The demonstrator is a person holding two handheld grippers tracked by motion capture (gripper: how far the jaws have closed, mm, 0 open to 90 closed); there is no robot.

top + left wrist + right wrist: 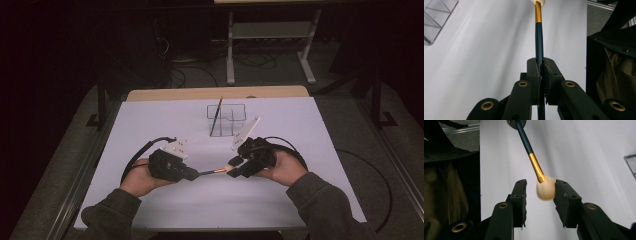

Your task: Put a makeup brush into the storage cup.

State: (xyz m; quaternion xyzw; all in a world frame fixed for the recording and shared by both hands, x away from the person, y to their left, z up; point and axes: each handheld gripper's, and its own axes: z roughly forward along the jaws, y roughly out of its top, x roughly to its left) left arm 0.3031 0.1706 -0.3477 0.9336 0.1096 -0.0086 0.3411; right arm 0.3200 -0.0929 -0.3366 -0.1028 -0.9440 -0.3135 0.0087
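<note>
A makeup brush (215,171) with a dark blue handle, gold ferrule and cream bristles hangs level between the two grippers above the white sheet. My left gripper (195,174) is shut on the handle; in the left gripper view the handle (539,37) runs up from the closed left gripper (541,66). My right gripper (234,167) is open. In the right gripper view the bristle head (545,190) sits between the spread jaws of the right gripper (540,183), close to the right-hand one. I cannot tell whether it touches.
A clear acrylic organizer (227,119) stands at mid table behind the grippers, with a thin dark stick (216,117) leaning in it. The white sheet (300,150) covers the table. Olive sleeves (614,70) flank the grippers. A metal frame (272,30) stands beyond the table.
</note>
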